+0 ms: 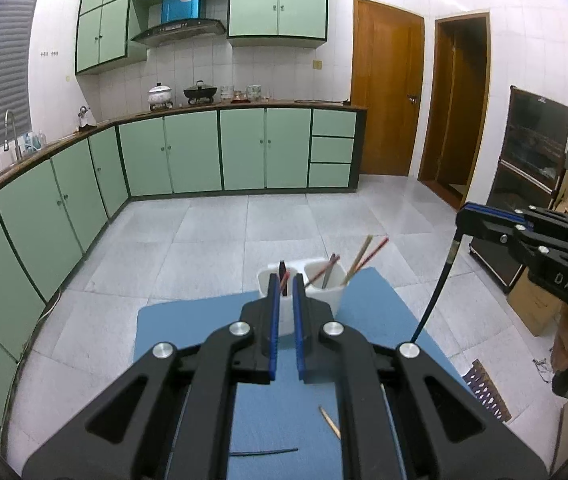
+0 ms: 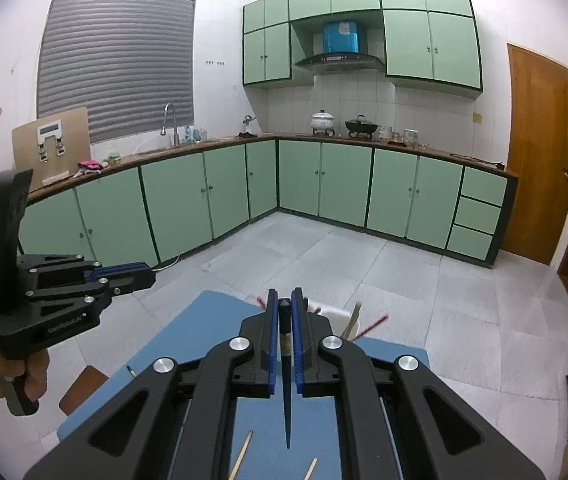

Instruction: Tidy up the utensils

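Observation:
A white two-compartment holder point(image 1: 326, 294) stands at the far edge of the blue mat point(image 1: 187, 328) with several red, wooden and dark chopsticks leaning in it. My left gripper point(image 1: 286, 280) hovers in front of it, shut, with nothing between its pads. It also shows empty in the right wrist view, left gripper point(image 2: 149, 274). My right gripper point(image 2: 284, 294) is shut on a black chopstick point(image 2: 287, 400) whose thin end hangs down toward the mat. From the left wrist view the right gripper point(image 1: 462, 214) is up at the right, the black chopstick point(image 1: 436, 288) dangling below it.
Loose on the mat lie a wooden chopstick point(image 1: 330, 422) and a black one point(image 1: 263, 452); two wooden ones point(image 2: 243, 452) show near me. Green cabinets point(image 1: 187, 152) line the far walls across a tiled floor. A dark cabinet point(image 1: 532, 168) and a cardboard box point(image 1: 532, 304) stand right.

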